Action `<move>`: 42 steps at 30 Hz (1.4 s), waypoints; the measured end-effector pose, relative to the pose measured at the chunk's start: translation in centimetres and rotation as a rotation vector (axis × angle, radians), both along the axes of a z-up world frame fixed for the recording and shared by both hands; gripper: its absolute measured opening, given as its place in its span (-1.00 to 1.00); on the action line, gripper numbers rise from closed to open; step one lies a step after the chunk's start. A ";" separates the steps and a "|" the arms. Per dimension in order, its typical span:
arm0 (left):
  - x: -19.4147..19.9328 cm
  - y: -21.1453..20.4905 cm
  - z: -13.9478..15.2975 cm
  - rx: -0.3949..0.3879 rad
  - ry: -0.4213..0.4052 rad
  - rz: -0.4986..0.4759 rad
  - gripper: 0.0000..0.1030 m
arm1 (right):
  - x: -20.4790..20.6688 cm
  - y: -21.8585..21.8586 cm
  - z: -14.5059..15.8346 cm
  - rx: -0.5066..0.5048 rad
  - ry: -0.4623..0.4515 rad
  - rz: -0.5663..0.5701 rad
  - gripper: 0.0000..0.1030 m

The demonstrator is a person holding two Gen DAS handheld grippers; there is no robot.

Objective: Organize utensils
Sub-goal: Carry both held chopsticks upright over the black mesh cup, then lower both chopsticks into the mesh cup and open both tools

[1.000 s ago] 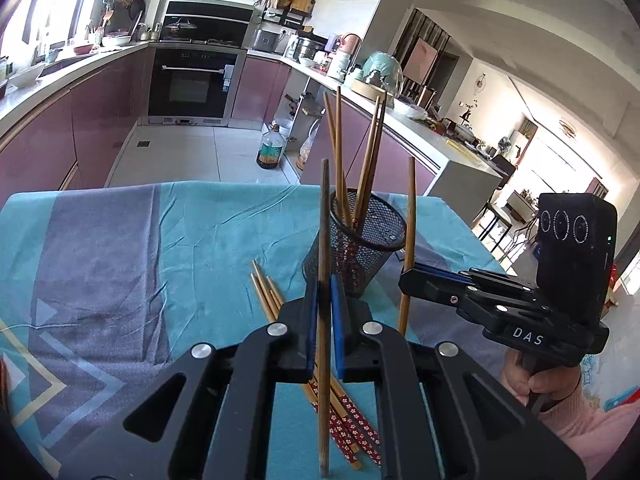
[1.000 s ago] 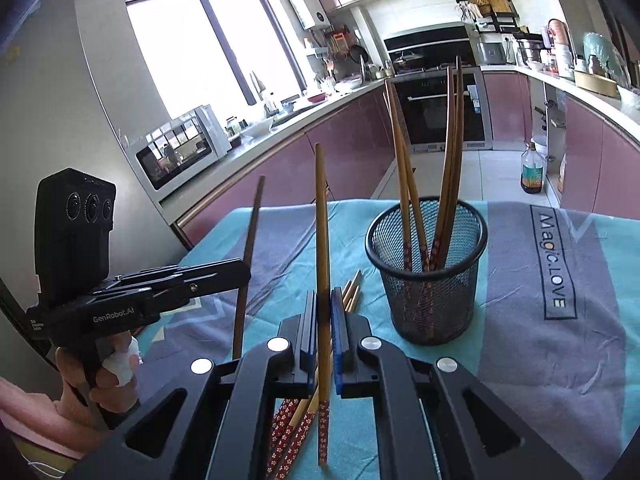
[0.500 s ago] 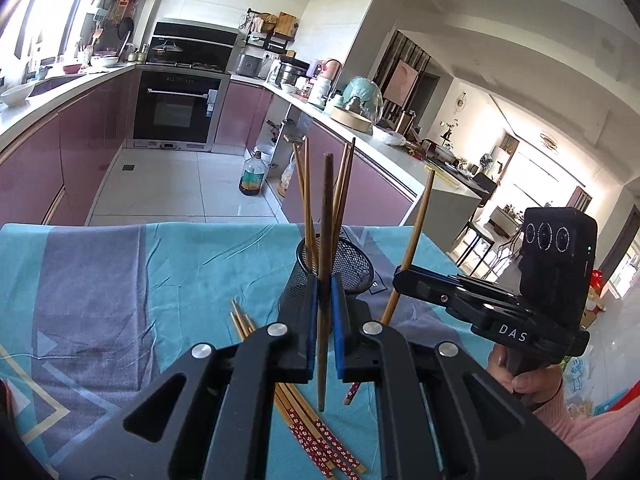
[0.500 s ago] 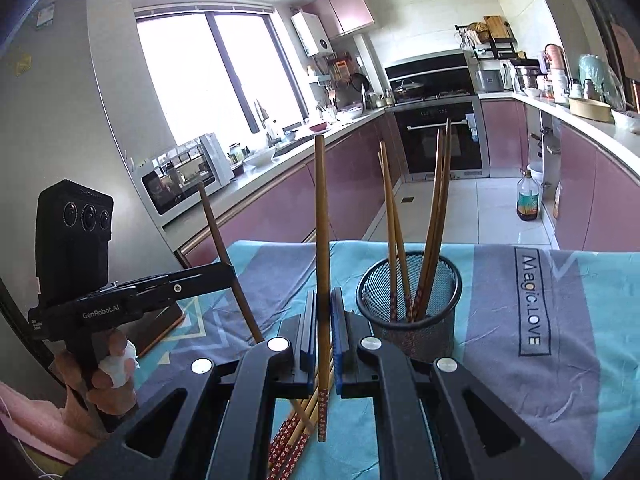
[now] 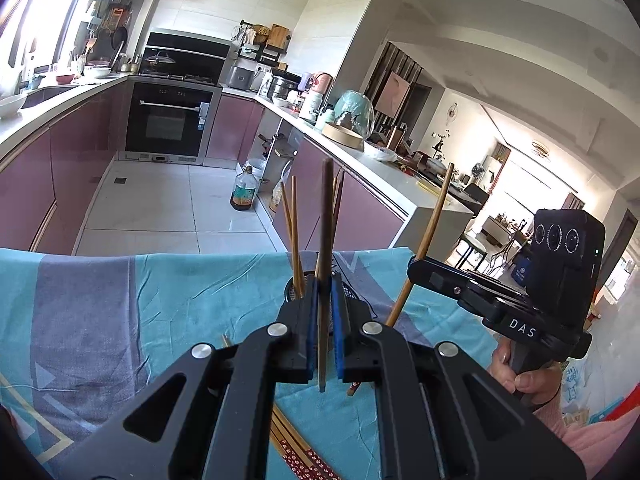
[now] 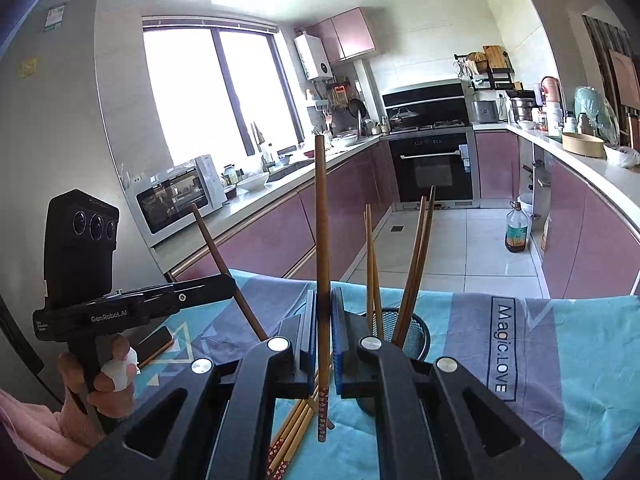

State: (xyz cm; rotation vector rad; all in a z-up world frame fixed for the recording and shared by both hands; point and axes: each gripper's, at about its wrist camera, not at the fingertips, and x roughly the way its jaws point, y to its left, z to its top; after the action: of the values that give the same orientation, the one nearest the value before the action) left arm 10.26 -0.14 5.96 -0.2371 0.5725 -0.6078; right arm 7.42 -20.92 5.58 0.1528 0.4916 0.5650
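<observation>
Left claw [image 5: 325, 320]: clamped on one upright chopstick [image 5: 326, 240], lifted for dropping into mesh holder [image 6: 412, 334]; right claw [image 6: 324, 332]: likewise pinching a patterned chopstick [image 6: 321, 240]; spare chopsticks [image 6: 292, 432] lie on table [image 6: 560, 360]

A teal and grey patterned cloth [image 6: 560, 360] printed "Magic.LOVE" covers the counter [image 5: 100, 320]. A black mesh holder [image 6: 416, 332] of chopsticks stands near its far edge, loose chopsticks [image 6: 292, 436] beside it. A dark phone [image 6: 154, 344] lies toward the left edge.
</observation>
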 end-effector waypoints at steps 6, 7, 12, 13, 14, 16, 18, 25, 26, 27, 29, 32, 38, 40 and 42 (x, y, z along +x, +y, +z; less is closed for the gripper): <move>0.1 0.2 2.5 -0.016 -0.055 -0.006 -0.86 | 0.5 -0.6 1.7 -0.005 -0.051 -0.024 -0.89; 0.1 0.3 3.0 -0.021 -0.065 -0.009 -0.86 | 0.7 -0.7 2.0 -0.005 -0.058 -0.027 -0.89; -0.1 0.5 5.0 -0.036 -0.105 -0.010 -0.86 | 1.6 -1.2 3.1 0.005 -0.083 -0.036 -0.89; -0.2 0.4 5.4 -0.034 -0.116 -0.006 -0.86 | 1.8 -1.3 3.2 0.008 -0.088 -0.037 -0.89; -0.1 0.3 5.8 -0.033 -0.122 -0.005 -0.86 | 1.8 -1.3 3.3 0.012 -0.092 -0.037 -0.89; 0.2 0.2 6.5 -0.037 -0.131 -0.005 -0.86 | 2.1 -1.4 3.5 0.012 -0.100 -0.042 -0.89; 0.5 -0.1 6.8 -0.035 -0.136 0.000 -0.86 | 2.5 -1.3 3.7 0.009 -0.105 -0.050 -0.89; 1.4 -2.0 5.9 0.016 -0.102 -0.008 -0.86 | 4.3 -1.0 2.4 -0.026 -0.082 -0.091 -0.89; 1.7 -2.3 5.5 0.034 -0.091 -0.009 -0.86 | 4.7 -1.0 2.1 -0.032 -0.071 -0.096 -0.89; 2.0 -2.7 5.1 0.052 -0.078 -0.013 -0.86 | 5.0 -0.9 1.6 -0.035 -0.057 -0.097 -0.89; 2.9 -3.5 4.3 0.074 -0.046 -0.024 -0.86 | 5.6 -0.6 0.6 -0.047 -0.025 -0.096 -0.89; 3.7 -4.4 3.3 0.110 -0.005 -0.033 -0.86 | 6.4 -0.1 -1.0 -0.072 0.026 -0.088 -0.89; 5.1 -5.7 1.4 0.161 0.051 -0.059 -0.86 | 7.4 0.3 -2.8 -0.107 0.110 -0.089 -0.89; 5.5 -6.1 0.9 0.168 0.061 -0.066 -0.86 | 7.8 0.3 -3.2 -0.113 0.135 -0.090 -0.89; 5.9 -6.5 0.7 0.176 0.064 -0.062 -0.86 | 8.1 0.3 -3.5 -0.116 0.153 -0.098 -0.89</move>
State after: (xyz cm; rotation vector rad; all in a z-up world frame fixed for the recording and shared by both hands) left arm 16.12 -6.59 6.65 -0.0738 0.6930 -0.6075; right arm 15.51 -20.59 2.04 0.1091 0.6602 0.4296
